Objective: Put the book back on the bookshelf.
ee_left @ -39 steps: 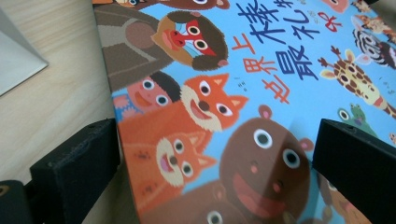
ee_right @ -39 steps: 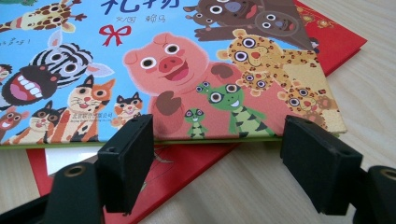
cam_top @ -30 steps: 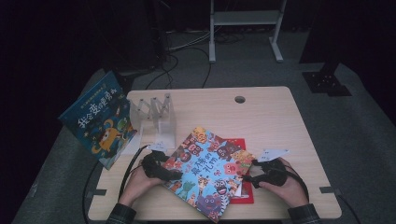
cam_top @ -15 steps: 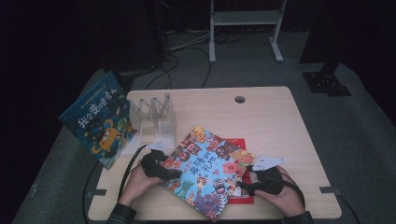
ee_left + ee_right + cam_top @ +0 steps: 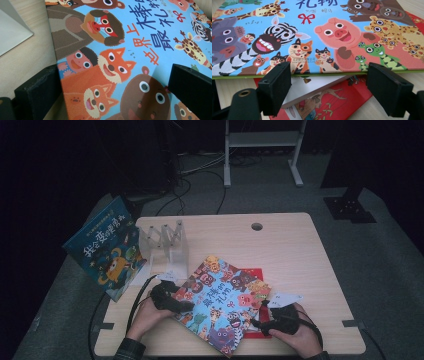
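A picture book with cartoon animals on a blue cover (image 5: 222,307) lies askew near the table's front, on top of a red book (image 5: 256,273). My left gripper (image 5: 186,306) is at this book's left edge. In the left gripper view the left gripper (image 5: 112,82) is open and straddles that edge, one jaw over the table, the other over the cover (image 5: 140,50). My right gripper (image 5: 259,323) is at the book's near right edge. In the right gripper view the right gripper (image 5: 329,75) is open; its jaws have just been opening, with the cover's edge (image 5: 317,73) just beyond them and nothing pressed.
A clear folding book stand (image 5: 167,242) stands at the back left of the table (image 5: 300,245). A blue picture book (image 5: 105,250) leans beside the table's left edge. A round cable hole (image 5: 257,226) sits near the far edge. Cables trail from both grippers.
My right hand has slid toward the table's front edge along the book's right side. The left hand and the books have stayed put.
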Demonstrator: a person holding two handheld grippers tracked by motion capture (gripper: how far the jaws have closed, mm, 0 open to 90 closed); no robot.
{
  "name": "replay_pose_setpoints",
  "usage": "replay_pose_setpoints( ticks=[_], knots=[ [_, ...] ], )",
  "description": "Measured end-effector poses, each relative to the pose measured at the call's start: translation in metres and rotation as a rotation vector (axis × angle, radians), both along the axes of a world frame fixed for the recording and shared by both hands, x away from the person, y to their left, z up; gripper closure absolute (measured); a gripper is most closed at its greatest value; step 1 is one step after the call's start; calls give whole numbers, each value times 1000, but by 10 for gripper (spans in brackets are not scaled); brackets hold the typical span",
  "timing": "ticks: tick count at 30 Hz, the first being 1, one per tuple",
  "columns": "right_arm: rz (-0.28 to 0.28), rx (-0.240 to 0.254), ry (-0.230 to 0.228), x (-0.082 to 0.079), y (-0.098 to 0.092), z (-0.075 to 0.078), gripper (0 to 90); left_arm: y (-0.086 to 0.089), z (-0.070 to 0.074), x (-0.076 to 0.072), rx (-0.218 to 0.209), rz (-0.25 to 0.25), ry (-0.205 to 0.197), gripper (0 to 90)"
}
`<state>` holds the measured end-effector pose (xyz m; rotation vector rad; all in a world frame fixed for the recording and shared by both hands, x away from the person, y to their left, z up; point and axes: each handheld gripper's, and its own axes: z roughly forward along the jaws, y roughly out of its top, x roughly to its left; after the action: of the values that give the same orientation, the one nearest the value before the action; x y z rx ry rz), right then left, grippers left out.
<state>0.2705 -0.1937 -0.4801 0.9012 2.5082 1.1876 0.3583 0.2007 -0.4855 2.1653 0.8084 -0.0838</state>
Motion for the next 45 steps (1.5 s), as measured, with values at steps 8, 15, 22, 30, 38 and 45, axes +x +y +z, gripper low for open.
replay_pose_setpoints(
  ticks=[8, 15, 22, 30, 38, 45],
  knots=[
    [7, 7, -1, 2, 5, -2, 190, 7, -2, 2, -12, 3, 19, 0],
    [5, 8, 2, 2, 5, -2, 189, 5, 2, 5, -4, 7, 61, 0],
    [-3, 6, 13, 5, 5, -3, 141, 9, 14, 5, -78, 18, 55, 0],
    [-2, -3, 14, 7, 8, -3, 122, 9, 45, 0, -89, 7, -12, 0],
    [13, -40, 7, 11, 15, 0, 115, 5, 82, -1, -79, -24, -67, 9],
    [10, -71, -6, 14, 21, 3, 114, -6, 121, 1, -70, -80, -116, 54]
  ],
)
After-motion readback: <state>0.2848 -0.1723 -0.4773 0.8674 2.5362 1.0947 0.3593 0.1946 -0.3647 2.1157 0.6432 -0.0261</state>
